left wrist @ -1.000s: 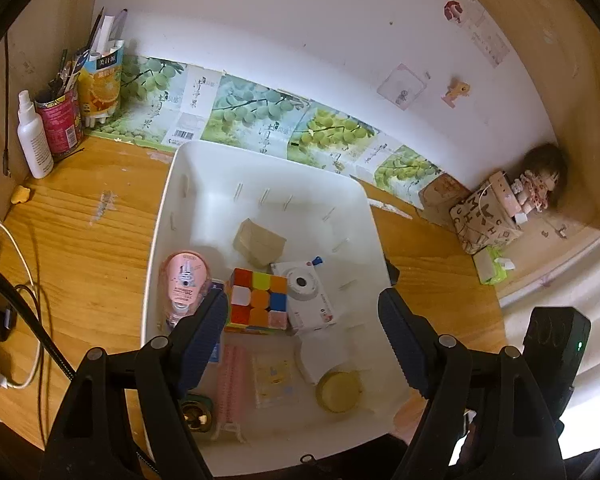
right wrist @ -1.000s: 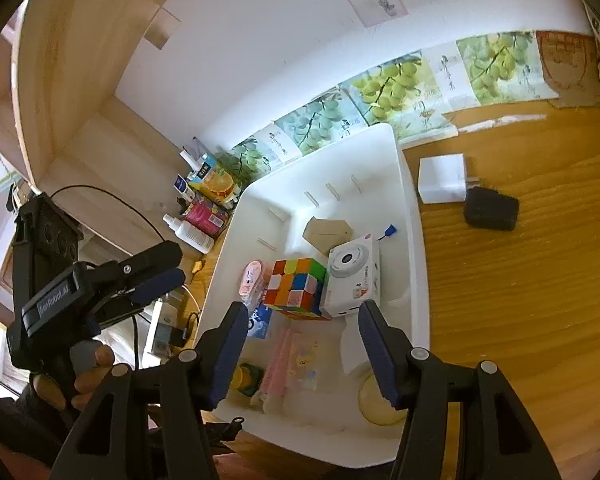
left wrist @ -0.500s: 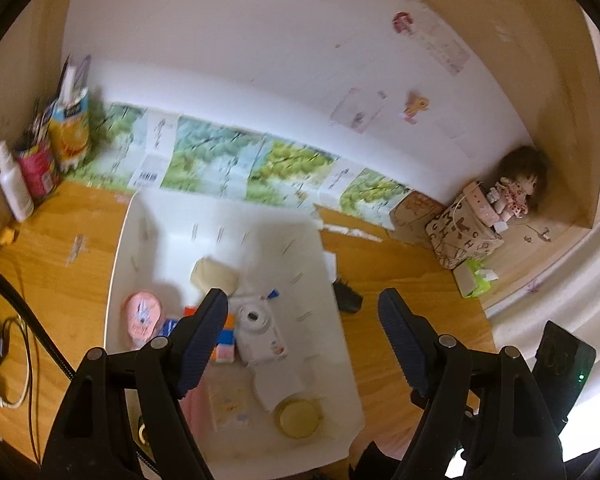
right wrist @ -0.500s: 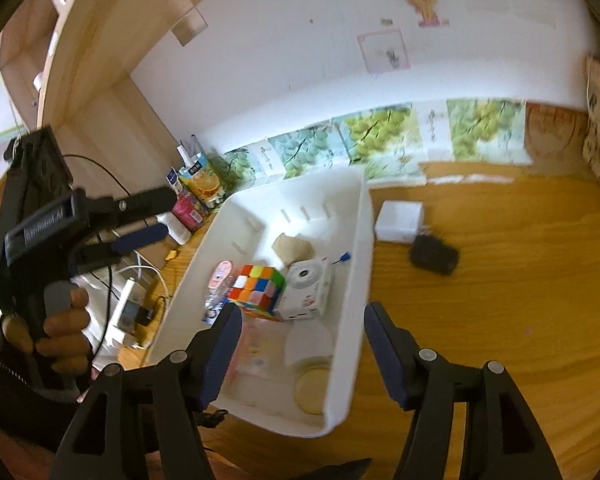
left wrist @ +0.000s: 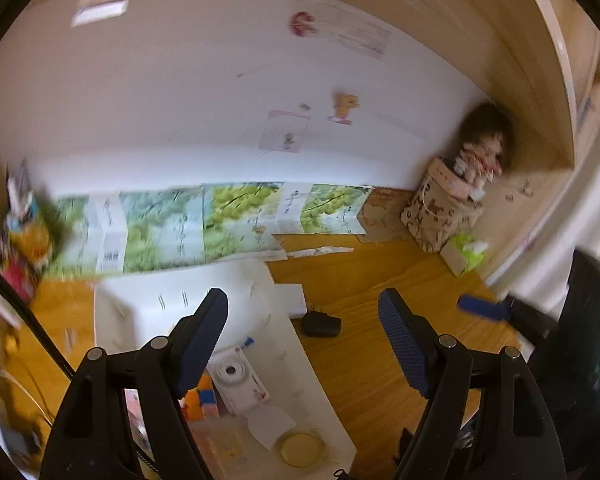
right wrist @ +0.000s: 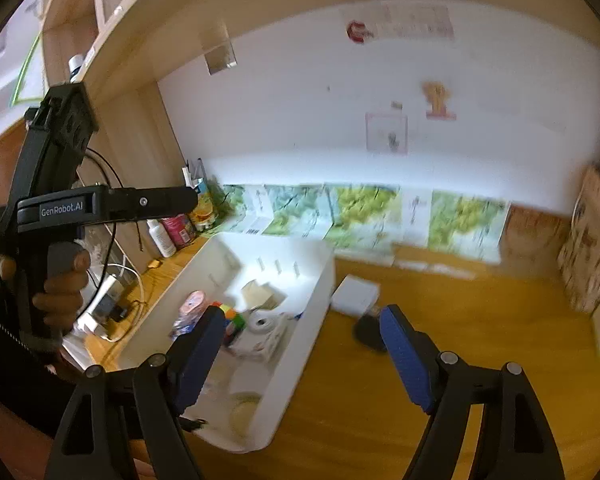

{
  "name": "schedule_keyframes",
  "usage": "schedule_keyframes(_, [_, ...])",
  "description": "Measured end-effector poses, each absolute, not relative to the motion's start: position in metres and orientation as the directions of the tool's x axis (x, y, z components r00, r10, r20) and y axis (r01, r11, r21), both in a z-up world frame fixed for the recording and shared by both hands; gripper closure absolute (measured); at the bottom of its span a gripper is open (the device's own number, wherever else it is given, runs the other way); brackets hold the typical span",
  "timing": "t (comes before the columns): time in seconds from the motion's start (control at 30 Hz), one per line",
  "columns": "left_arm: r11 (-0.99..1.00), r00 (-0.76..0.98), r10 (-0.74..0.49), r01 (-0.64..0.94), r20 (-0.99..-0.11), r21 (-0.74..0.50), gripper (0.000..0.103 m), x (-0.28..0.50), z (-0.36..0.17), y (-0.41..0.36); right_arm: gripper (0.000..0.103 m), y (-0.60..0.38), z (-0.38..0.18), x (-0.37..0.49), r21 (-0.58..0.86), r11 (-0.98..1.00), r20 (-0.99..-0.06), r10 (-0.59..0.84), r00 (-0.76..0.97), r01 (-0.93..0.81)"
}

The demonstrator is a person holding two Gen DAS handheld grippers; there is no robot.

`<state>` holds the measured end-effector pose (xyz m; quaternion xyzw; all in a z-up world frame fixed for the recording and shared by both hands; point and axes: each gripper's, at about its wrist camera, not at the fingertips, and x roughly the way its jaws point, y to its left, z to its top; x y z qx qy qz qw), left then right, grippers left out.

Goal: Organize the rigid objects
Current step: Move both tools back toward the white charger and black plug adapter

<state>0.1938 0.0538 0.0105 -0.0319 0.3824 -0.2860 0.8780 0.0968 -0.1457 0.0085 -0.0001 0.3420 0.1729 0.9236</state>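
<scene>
A white bin [left wrist: 140, 304] [right wrist: 300, 344] sits on the wooden desk. It holds a white toy camera [left wrist: 238, 376] [right wrist: 262, 332], a colour cube [left wrist: 200, 398] [right wrist: 232, 318], a pink item [right wrist: 192, 306], a tan block [right wrist: 258, 292] and a round yellow lid [left wrist: 300, 446]. A white box [left wrist: 294, 300] [right wrist: 356, 296] and a black adapter [left wrist: 320, 326] [right wrist: 366, 332] lie on the desk right of the bin. My left gripper [left wrist: 304, 332] is open and empty above the bin's right side. My right gripper [right wrist: 302, 340] is open and empty above the bin's right wall.
Bottles and cartons [right wrist: 172, 232] stand at the back left. Cables and a power strip [right wrist: 104, 300] lie left of the bin. A patterned bag with a doll [left wrist: 444, 212] stands in the back right corner. Green tissue pack [left wrist: 466, 252] lies beside it.
Both grippers have pulled up and back from the bin and swung right. The bin now looks smaller and lower in both views. Both stay open and empty.
</scene>
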Motion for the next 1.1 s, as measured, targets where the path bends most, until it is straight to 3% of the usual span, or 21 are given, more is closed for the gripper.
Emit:
schedule_keyframes(0.13, [0.829,0.551,-0.494,0.531,-0.673,-0.174,0.023,0.196,0.015,0.034,0.022,-0.153,0.02,0.104,0.042,0.927,-0.609,0.32,0.726,-0.374])
schedule_keyframes(0.5, [0.811,0.419,-0.412,0.574,-0.809,-0.116,0.023,0.244,-0.009,-0.011,0.022,-0.17,0.025,0.139,-0.096,0.884,-0.598,0.316,0.737,-0.457])
schedule_keyframes(1.1, [0.766,0.178,-0.204,0.641,-0.963,-0.044,0.023,0.323,-0.075,-0.082,0.022,-0.155,-0.058,0.185,-0.137,0.75,-0.739,0.358,0.571,-0.647])
